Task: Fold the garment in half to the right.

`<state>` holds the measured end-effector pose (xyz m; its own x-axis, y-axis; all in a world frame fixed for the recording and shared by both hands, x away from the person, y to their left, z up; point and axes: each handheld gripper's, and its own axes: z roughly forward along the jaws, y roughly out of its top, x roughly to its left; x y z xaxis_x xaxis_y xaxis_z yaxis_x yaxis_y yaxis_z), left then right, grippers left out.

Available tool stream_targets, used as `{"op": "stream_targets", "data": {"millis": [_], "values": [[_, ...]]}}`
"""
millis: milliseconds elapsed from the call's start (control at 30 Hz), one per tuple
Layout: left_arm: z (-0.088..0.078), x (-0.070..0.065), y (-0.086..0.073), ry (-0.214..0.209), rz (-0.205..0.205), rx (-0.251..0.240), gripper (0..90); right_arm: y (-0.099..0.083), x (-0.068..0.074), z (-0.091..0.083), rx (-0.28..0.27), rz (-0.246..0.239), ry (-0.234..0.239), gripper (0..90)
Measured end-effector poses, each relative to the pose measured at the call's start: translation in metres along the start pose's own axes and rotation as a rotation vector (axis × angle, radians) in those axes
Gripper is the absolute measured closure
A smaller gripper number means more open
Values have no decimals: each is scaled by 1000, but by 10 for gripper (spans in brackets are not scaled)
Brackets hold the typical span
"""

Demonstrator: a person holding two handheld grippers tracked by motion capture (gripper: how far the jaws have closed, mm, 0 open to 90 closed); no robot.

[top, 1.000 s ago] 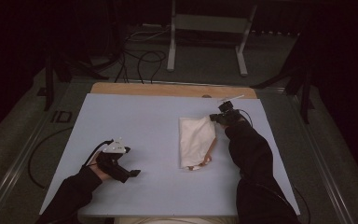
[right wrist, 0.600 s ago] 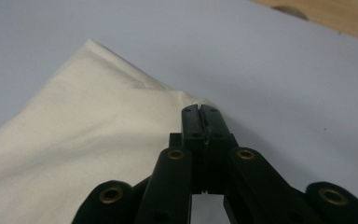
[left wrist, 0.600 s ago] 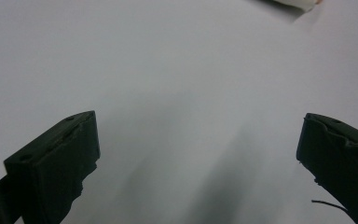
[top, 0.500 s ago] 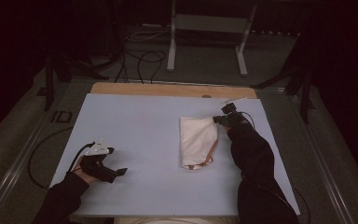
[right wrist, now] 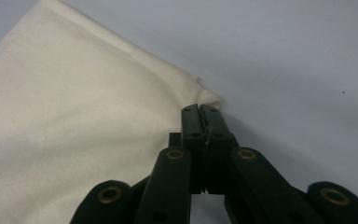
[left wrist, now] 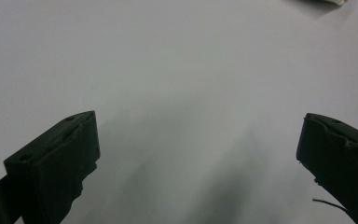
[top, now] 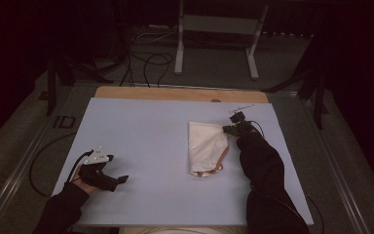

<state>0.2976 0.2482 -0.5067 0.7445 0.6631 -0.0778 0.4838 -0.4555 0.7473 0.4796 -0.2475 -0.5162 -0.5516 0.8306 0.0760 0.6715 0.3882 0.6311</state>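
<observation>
We see a wide pale-blue tabletop [top: 146,146] with a strip of bare wood along its far edge, and we take it as our landmark for everything else. Beyond its far edge a dim floor carries loose cables [top: 146,58] and the legs of a metal stand [top: 216,44].

On the right half of the tabletop, about midway between near and far edges, lies a cream cloth bag [top: 207,146], folded flat; an orange-brown strap [top: 213,168] loops out at the end nearest the person.

Two dark sleeves come in over the near edge. The right one reaches up to the bag's far right corner, where the right gripper [top: 234,127] sits. In the right gripper view its fingers [right wrist: 192,122] are pressed flat together with the corner of the cloth bag [right wrist: 74,140] pinched between them — a small tuft of fabric pokes out just past the tips.

The left gripper [top: 119,179] rests near the tabletop's near left corner, well apart from the bag. In the left gripper view its fingers [left wrist: 56,163] stand wide apart and hold nothing — plain tabletop [left wrist: 182,93] lies between them, with a sliver of pale fabric at the top right edge of that view.
</observation>
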Motion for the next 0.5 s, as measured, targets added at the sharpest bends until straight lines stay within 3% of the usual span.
{"op": "stream_targets", "data": {"millis": [67, 233, 333, 500], "values": [[-1, 0, 0, -1, -2, -2, 3, 0, 1, 0, -1, 5, -6, 896], [-2, 0, 0, 3, 2, -4, 3, 1, 2, -10, -32, 32, 20, 769], [-3, 0, 0, 7, 1, -7, 3, 1, 7, -19, -42, 18, 34, 727], [-6, 0, 1, 17, 5, -16, 3, -10, 18, -32, -41, 13, 52, 717]]}}
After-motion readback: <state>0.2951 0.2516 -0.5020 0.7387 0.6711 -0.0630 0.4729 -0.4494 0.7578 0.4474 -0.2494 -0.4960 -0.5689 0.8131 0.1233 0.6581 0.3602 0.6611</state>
